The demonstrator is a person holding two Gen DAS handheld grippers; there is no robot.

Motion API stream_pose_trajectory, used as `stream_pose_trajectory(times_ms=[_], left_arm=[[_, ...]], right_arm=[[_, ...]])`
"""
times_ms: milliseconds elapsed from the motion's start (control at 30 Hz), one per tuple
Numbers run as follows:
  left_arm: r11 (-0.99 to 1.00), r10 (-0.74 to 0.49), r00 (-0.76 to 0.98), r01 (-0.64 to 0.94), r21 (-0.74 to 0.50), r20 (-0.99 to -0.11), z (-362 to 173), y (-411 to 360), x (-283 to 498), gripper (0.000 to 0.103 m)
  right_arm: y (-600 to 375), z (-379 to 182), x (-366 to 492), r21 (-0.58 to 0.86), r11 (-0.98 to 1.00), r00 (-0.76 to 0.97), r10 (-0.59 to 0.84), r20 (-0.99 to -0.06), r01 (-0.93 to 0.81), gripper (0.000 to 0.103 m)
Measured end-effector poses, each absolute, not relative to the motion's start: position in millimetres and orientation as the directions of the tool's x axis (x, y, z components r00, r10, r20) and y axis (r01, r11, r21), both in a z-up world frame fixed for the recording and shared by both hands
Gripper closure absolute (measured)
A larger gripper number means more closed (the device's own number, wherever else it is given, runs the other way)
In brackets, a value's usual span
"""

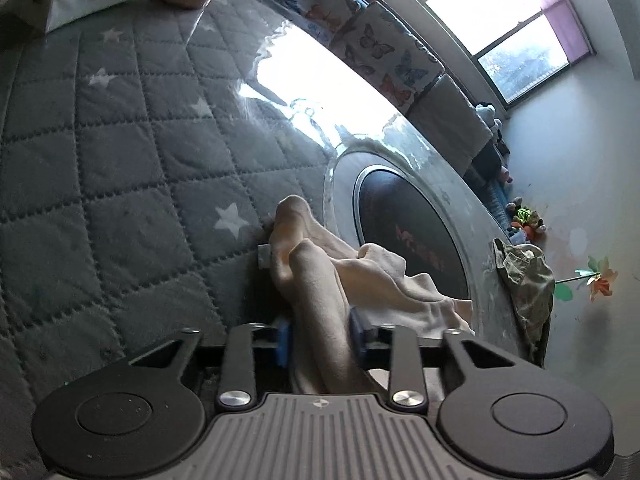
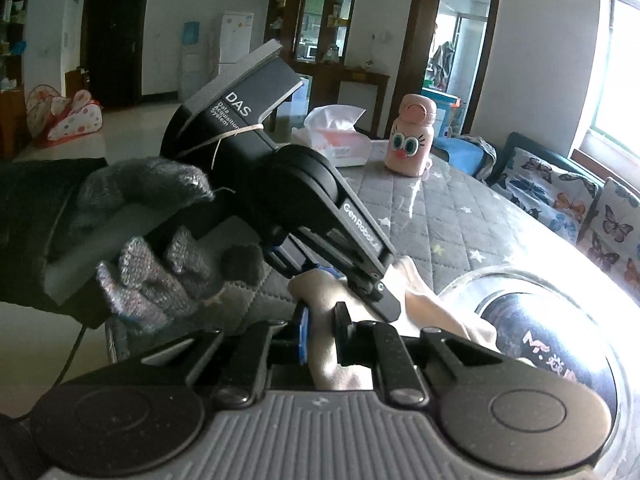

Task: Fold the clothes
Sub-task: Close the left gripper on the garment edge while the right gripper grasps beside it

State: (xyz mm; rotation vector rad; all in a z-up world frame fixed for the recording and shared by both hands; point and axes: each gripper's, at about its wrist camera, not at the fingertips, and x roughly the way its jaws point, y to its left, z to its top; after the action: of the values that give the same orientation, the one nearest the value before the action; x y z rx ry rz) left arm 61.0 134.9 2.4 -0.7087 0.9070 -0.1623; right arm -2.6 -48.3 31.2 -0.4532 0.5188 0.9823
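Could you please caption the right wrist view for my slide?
Both tools, left and right, pinch a beige garment over a star-quilted table cover.

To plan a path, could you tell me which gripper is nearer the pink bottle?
Left. The left gripper grips the cloth just ahead of the right gripper, toward the bottle.

we see the left gripper (image 1: 320,340) with its blue-padded fingers (image 1: 282,344) pinched on a cream cloth (image 1: 320,280), which bunches up ahead of them and trails right. under it lies a grey quilt (image 1: 120,140) with white stars over the surface. a round black cooktop (image 1: 408,232) sits just beyond the cloth, an olive garment (image 1: 528,280) at its right. butterfly cushions (image 1: 384,52) line the window (image 1: 500,12).
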Motion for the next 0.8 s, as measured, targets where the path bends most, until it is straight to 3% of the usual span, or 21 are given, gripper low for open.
stream_pose_trajectory(times_ms=[267,333,500,800], left_arm=[[0.776,-0.407,0.624,-0.148,-0.613,-0.667,3,137,61,0.081],[0.778,-0.407,0.624,-0.145,-0.611,-0.667,4,136,61,0.080],[0.783,-0.404,0.622,-0.144,-0.605,-0.671,4,135,62,0.080],[0.802,-0.389,0.620,-0.137,-0.582,-0.681,5,128,65,0.080]], right_arm=[[-92,39,-4,-0.090,0.583,0.509,0.611,-0.606,-0.807,0.083],[-109,36,7,-0.091,0.642,0.549,0.565,-0.616,-0.761,0.075],[-158,22,46,-0.086,0.799,0.644,0.409,-0.646,-0.595,0.074],[-213,-4,89,0.041,0.907,0.647,0.330,-0.687,-0.419,0.053]])
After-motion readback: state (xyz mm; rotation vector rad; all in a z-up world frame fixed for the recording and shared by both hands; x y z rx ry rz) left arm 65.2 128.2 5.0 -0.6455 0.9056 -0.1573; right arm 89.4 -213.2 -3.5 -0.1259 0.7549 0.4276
